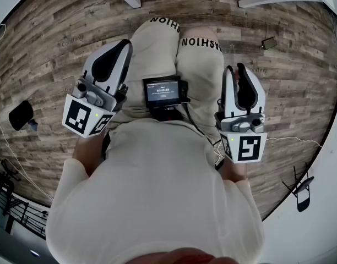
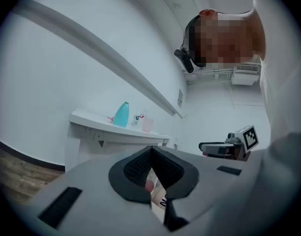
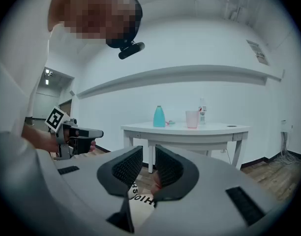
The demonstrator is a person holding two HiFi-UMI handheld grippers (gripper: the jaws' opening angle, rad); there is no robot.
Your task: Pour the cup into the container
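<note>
Standing well apart from the bench (image 3: 214,130), the person carries the left gripper (image 2: 151,150) and right gripper (image 3: 148,154) with fingers closed and empty. The pink cup (image 3: 192,119) sits on that bench near a teal bottle (image 3: 159,116). Pouring appears unstarted, so the next move calls for approaching and opening the fingers round the cup.

I'm looking at a white table (image 3: 190,130) standing on the wood plank floor (image 1: 58,54), at my twelve o'clock. A teal bottle (image 3: 159,116) is standing on it. A pink cup (image 3: 192,119) is sitting at that bottle's three o'clock, with a small clear bottle (image 3: 203,111) just beside the cup.
</note>
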